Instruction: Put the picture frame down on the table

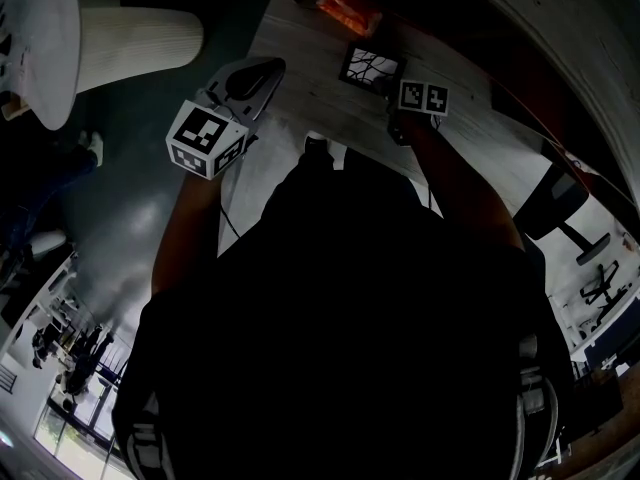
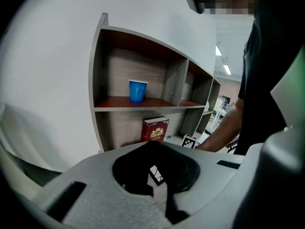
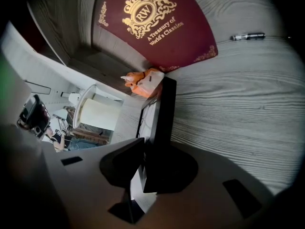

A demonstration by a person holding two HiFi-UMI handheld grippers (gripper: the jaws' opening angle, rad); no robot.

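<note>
The black picture frame point(image 1: 372, 66) with a branch drawing stands on the pale wooden table point(image 1: 300, 78), just ahead of my right gripper point(image 1: 390, 93). In the right gripper view the frame point(image 3: 164, 118) shows edge-on, its far end resting on the table point(image 3: 238, 94). It runs between the jaws of my right gripper point(image 3: 150, 163). A thin gap shows at the left finger point(image 3: 121, 163), and the other finger is hidden behind the frame. My left gripper point(image 1: 255, 76) hangs at the table's left edge, its jaws together and empty. In its own view, my left gripper point(image 2: 155, 175) faces a shelf.
A dark red book point(image 3: 152, 23) leans at the back of the table, with an orange packet point(image 3: 143, 82) and a pen point(image 3: 248, 36) near it. The shelf unit point(image 2: 143, 104) holds a blue cup point(image 2: 137, 90). A white ribbed cylinder point(image 1: 130, 38) stands left of the table.
</note>
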